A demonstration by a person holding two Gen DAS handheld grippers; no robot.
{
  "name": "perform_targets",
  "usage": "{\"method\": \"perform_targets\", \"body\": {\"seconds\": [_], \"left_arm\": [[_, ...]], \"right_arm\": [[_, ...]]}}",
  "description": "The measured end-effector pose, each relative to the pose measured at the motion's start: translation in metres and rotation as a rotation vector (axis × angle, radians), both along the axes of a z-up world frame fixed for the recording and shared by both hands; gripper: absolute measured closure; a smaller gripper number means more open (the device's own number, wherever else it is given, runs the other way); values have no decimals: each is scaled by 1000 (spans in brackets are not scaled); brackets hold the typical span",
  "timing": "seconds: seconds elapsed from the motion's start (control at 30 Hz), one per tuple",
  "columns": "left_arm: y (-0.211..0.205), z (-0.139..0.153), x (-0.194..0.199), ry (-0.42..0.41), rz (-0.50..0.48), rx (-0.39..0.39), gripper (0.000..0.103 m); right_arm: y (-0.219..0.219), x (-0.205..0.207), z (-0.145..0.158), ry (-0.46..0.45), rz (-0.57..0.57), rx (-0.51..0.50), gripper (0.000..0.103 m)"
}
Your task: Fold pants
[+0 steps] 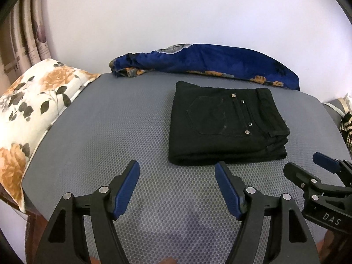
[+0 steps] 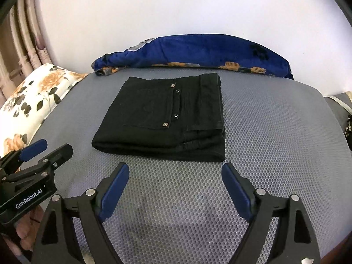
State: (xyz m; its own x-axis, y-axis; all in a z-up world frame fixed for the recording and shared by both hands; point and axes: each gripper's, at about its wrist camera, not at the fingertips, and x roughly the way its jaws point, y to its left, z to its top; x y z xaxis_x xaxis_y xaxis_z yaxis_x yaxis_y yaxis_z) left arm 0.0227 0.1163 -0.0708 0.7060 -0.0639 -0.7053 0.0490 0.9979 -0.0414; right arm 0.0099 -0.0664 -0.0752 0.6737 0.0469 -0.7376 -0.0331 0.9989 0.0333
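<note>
Lying: black pants (image 1: 226, 123), folded into a compact stack, on the grey mat (image 1: 110, 132) toward its far edge.
Left gripper (image 1: 177, 169): released, empty, near edge.
Right gripper (image 2: 175, 171): released, empty, near edge.
Far edge: blue blanket (image 1: 220, 61).

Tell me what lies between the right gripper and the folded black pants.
Nothing: in the right wrist view only bare grey honeycomb mat separates the open right gripper from the pants.

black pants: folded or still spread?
Folded. The black pants lie as a compact rectangle on the grey mat, layers stacked at the near edge.
</note>
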Motion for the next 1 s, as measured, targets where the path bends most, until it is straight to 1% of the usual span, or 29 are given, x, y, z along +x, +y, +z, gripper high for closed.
{"method": "perform_targets", "body": {"seconds": [0.2, 1.0], "left_arm": [[-2, -2, 1, 4, -1, 16, 32], [-7, -9, 2, 22, -9, 43, 32]], "right_arm": [[1, 1, -3, 12, 3, -4, 19], [6, 2, -8, 25, 6, -21, 19]]}}
